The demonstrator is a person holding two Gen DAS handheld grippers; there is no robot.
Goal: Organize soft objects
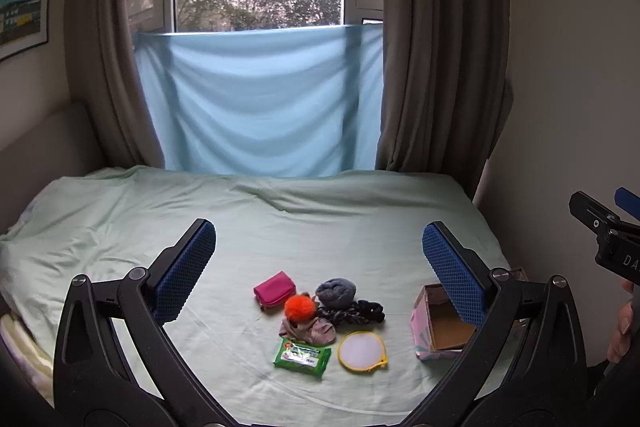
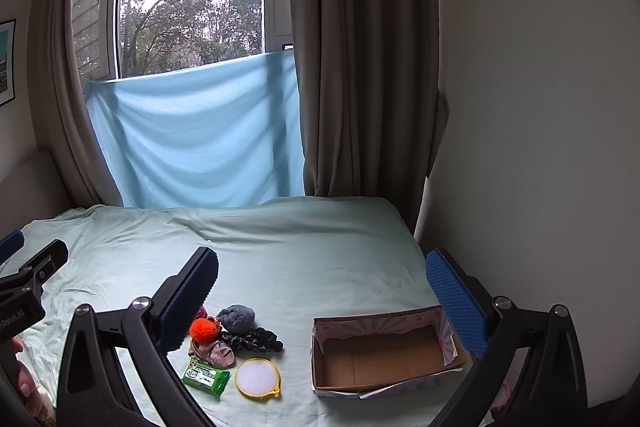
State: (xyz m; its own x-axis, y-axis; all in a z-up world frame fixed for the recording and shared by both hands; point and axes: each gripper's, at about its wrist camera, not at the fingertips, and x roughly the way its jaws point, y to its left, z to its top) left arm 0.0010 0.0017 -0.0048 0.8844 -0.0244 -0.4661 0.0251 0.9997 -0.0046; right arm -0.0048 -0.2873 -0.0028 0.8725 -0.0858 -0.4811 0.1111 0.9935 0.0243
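Both tools hover above the bed (image 1: pixel 120 211) with jaws spread wide, holding nothing. The left gripper (image 1: pixel 319 255) frames the cluster of soft things, the orange pompom (image 1: pixel 298 306) and grey bundle (image 1: pixel 335 292) lying ahead between its fingers. The right gripper (image 2: pixel 322 281) faces the open cardboard box (image 2: pixel 384 351), right of the pile.

Right gripper (image 2: pixel 320 287) held above the bed (image 2: pixel 280 247), jaws spread wide, nothing between them. Open cardboard box (image 2: pixel 384 351) lies on the sheet at right, interior bare. Left of it, well apart, a cluster: orange pompom (image 2: pixel 203 330), grey knit item (image 2: pixel 237 317), black scrunchie (image 2: pixel 269 339), pinkish fabric piece (image 2: pixel 214 354), green wipes pack (image 2: pixel 206 378), yellow-rimmed round pouch (image 2: pixel 257 377). Left gripper (image 2: pixel 24 279) partly visible at the left edge, its state unclear
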